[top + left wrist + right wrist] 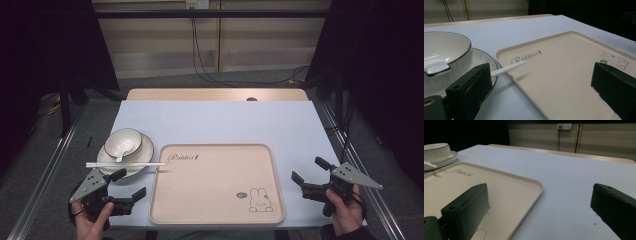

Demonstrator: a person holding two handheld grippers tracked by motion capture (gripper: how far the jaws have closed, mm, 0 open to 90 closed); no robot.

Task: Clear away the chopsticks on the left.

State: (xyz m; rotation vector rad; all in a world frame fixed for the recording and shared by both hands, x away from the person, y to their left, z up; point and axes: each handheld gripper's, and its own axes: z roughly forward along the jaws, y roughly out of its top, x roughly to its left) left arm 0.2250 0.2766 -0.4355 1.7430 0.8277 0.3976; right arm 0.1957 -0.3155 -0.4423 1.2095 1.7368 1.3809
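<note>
Beige tray [217,187] between both tongs, left gripper [127,184] released beside bowl [123,142], plate [141,159] and chopsticks [125,164], right gripper [307,170] released, empty

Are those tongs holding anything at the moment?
No. The left tongs and right tongs both stand open and empty beside the tray.

Tray [190,200] top bare; bowl [123,142], chopstick [125,164] blocking far-left approach.
</note>
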